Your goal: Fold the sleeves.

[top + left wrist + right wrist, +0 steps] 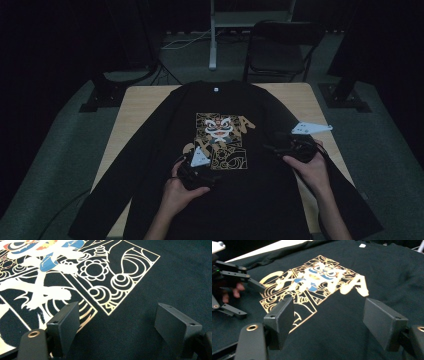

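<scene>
A black long-sleeved shirt point(240, 205) lies flat, front up, on a light wooden table point(135, 105). Its chest carries a gold lion-dance print point(220, 135). My left gripper point(197, 162) hovers open at the print's lower left corner. In the left gripper view its jaws point(117, 312) stand wide apart over the print's corner point(100, 277), nothing between them. My right gripper point(272, 141) is open to the right of the print, pointing left. The right gripper view looks past its spread jaws point(327, 312) at the print point(317, 282) and at the left gripper point(253, 301) farther off.
The shirt's sleeves run diagonally off the table's front corners point(100, 210). Bare tabletop shows at the back corners and along the left side. A dark folding chair point(280, 45) and stand bases sit on the floor beyond the table.
</scene>
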{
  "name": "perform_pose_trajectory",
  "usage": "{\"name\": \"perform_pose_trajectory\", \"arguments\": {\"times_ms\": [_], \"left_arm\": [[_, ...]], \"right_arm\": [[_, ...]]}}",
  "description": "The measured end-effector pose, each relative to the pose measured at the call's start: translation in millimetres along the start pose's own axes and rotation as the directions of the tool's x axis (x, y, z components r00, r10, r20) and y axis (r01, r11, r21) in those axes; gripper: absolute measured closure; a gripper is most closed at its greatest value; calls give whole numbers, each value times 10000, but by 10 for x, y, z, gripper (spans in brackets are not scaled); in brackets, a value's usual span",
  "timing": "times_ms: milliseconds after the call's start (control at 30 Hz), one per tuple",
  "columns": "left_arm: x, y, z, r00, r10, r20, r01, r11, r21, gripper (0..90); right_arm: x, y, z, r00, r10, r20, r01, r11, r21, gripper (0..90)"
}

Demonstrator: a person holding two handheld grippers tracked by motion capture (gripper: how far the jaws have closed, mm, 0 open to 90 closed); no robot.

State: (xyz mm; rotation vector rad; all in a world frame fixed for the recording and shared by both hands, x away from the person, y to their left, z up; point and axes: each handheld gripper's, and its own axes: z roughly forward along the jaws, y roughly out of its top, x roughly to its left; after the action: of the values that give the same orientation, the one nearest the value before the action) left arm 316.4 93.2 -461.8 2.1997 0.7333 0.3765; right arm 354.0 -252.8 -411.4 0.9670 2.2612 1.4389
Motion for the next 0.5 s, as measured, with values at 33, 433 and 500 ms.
{"name": "perform_pose_trajectory", "arguments": {"times_ms": [33, 433, 500], "left_arm": [[0, 0, 0, 10000, 2, 1, -2, 10000, 3, 222], [0, 0, 0, 10000, 0, 1, 0, 10000, -4, 222], [-1, 0, 0, 10000, 5, -6, -5, 10000, 6, 222]], "right_arm": [[-26, -14, -12, 10000, 67, 47, -67, 10000, -1, 243], [-212, -159, -92, 9957, 575, 723, -583, 9983, 91, 243], [-235, -171, -109, 9945, 646, 824, -656, 9978, 85, 243]]}}
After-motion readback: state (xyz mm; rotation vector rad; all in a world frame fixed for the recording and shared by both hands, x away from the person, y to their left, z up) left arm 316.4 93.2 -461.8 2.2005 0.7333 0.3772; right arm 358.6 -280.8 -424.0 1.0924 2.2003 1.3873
